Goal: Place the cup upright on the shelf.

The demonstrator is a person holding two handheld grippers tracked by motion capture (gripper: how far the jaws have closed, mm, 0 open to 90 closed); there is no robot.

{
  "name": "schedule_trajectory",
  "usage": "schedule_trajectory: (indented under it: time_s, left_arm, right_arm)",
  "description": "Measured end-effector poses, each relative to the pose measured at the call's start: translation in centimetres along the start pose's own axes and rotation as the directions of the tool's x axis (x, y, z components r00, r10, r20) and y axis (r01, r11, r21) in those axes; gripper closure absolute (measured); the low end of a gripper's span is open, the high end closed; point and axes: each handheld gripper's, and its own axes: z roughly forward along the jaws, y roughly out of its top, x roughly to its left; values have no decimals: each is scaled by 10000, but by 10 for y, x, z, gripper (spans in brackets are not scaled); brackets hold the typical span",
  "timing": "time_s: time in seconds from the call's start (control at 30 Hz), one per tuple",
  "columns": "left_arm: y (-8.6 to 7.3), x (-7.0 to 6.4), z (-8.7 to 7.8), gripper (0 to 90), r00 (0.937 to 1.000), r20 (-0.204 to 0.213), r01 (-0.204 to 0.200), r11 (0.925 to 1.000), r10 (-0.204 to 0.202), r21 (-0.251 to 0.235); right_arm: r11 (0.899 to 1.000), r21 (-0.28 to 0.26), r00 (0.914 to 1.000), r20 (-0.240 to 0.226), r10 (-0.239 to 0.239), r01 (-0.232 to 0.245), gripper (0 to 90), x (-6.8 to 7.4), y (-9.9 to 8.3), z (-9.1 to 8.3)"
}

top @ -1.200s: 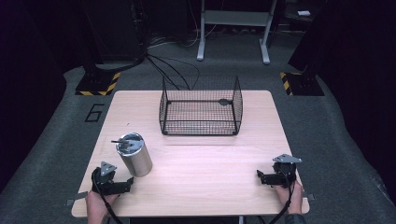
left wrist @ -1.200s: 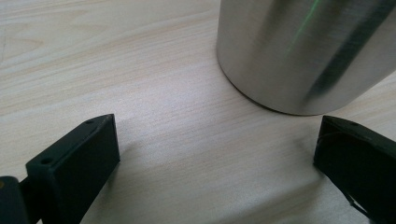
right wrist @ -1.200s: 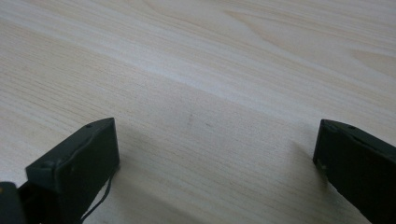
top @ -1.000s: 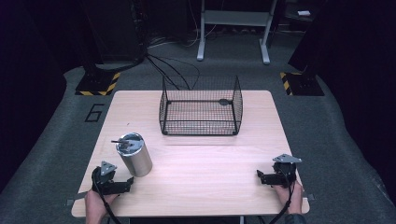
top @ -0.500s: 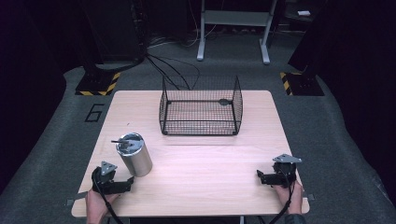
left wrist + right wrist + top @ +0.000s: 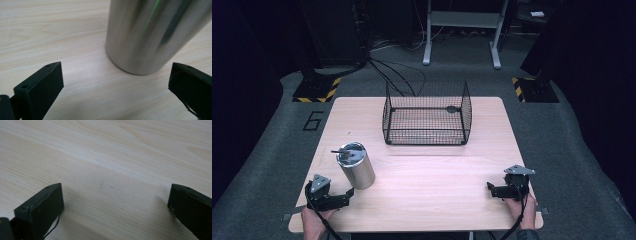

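The stainless steel tumbler (image 6: 356, 165) stands upright on the front-left part of the wooden bench (image 6: 427, 180), with something thin and dark, perhaps a straw or stirrer, poking from its lidded top; what exactly it is cannot be made out. It sits just ahead of the left tongs (image 6: 346, 193), which lie low on the bench and point at its base, jaws spread wide and holding nothing. In the left gripper view the tumbler's (image 6: 152, 35) brushed wall rises between and beyond the two black jaw tips, a little to the right of centre, not yet touched by either, so the wide spread looks meant to take its full girth once the tongs slide forward. The right tongs (image 6: 490, 189) rest near the front-right corner, well apart from the tumbler, likewise released with bare wood between the jaws, seemingly parked out of the way while the left side works. Farther back, centred on the bench, the black wire basket (image 6: 427, 116) stands open-topped with a small dark object inside near its far wall, a likely place for the tumbler to go.
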Motion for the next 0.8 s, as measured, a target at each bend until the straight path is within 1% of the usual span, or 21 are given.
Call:
schedule_trajectory:
  time_s: [0.07,0.1,0.23,0.3,0.33,0.4,0.47,0.5,0.53,0.57,0.6,0.7,0.73,0.8]
  left_arm:
    - [1,-1,-2,0,10000,32,-16,10000,16,14]
    - [2,-4,-3,0,10000,99,7,10000,-7,-91]
    - [13,-11,-15,0,9990,399,-164,9991,179,-389]
    - [15,-12,-16,0,9990,405,-195,9988,213,-449]
    - [17,-13,-18,0,9988,396,-273,9982,295,-535]
    - [24,-16,-23,0,9987,433,-239,9964,275,-811]
    - [27,-17,-25,0,9986,397,-312,9957,348,-873]
    - [32,-19,-28,0,9983,443,-321,9945,367,-993]
    - [34,-20,-29,0,9984,416,-337,9931,385,-1120]
    - [34,-20,-29,0,9984,416,-337,9931,385,-1120]
    - [39,-21,-30,0,9981,410,-415,9915,469,-1236]
    - [44,-22,-31,0,9980,397,-427,9900,485,-1341]
    - [48,-24,-32,0,9980,388,-441,9878,505,-1492]
    - [52,-25,-32,0,9979,395,-449,9856,520,-1629]
  right_arm:
    - [10000,-1,10000,1,1,-1,0,0,0,0]
    - [10000,0,10000,1,1,-1,0,0,0,0]
    - [10000,-3,10000,1,-2,2,0,0,0,0]
    - [10000,0,10000,-1,0,0,0,0,0,0]
    - [10000,-1,10000,-2,3,-3,0,0,0,0]
    - [10000,0,10000,-1,2,-2,0,0,0,0]
    - [10000,2,10000,-2,2,-2,0,0,0,0]
    - [10000,-1,10000,-1,4,-4,0,0,0,0]
    - [10000,-3,10000,-1,-2,2,0,0,0,0]
    - [10000,-3,10000,-3,4,-4,0,0,0,0]
    - [10000,-4,10000,-3,-1,1,1,0,0,0]
    - [10000,-3,10000,-3,3,-3,1,0,0,0]
    - [10000,-1,10000,-3,0,0,1,0,0,0]
    - [10000,-4,10000,-1,1,-1,1,0,0,0]
